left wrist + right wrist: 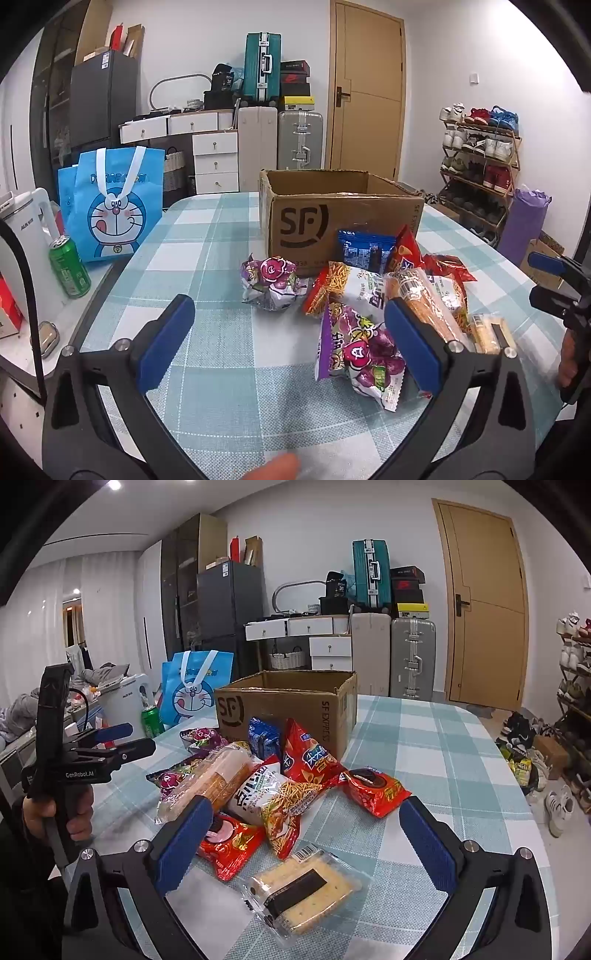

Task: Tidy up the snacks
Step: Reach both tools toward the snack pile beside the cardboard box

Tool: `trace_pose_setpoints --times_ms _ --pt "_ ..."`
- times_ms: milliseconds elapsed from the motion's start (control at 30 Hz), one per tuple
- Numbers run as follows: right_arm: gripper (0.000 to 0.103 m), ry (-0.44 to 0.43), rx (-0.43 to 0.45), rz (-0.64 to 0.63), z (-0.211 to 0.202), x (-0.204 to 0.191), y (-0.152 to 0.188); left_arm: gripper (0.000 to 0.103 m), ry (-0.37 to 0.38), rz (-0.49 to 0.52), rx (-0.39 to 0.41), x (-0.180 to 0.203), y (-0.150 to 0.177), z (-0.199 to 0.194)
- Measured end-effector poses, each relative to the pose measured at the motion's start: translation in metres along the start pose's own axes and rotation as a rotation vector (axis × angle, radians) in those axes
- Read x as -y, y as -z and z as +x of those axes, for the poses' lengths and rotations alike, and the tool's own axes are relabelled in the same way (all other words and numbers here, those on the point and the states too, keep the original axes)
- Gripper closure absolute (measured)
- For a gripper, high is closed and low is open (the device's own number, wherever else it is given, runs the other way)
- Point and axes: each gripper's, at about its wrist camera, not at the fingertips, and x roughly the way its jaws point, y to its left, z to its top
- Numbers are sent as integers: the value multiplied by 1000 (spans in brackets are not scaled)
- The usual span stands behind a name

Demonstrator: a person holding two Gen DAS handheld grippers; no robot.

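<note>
**Snacks heaped before an open box, both grippers empty**

I hold my left gripper point(288, 343) low over the checked worktop point(207, 266), its blue pads spread wide with nothing between them. A purple grape-candy packet point(360, 360) lies just inside the right pad, and a second, crumpled purple packet point(271, 282) sits apart, nearer the cardboard box point(332, 218). My right gripper point(301, 843) also stands wide and empty, hovering above a clear-wrapped cracker sandwich point(308, 888). Beyond it the pile spreads: two red packets point(375, 788), a noodle-snack bag point(280, 801), a long wrapped bread roll point(210, 779), a red chip bag point(308, 757) and a blue packet point(263, 736) leaning against the open box, which stands upright at the heap's far side. A green can point(70, 267) and a blue cartoon tote point(114, 206) stand off to the left.
</note>
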Motion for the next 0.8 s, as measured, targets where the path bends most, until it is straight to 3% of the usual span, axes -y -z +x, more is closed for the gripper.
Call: trace_pose_setpoints --times_ms 800 --pt "0 12 -18 -3 1 0 0 1 5 -28 -4 -6 0 1"
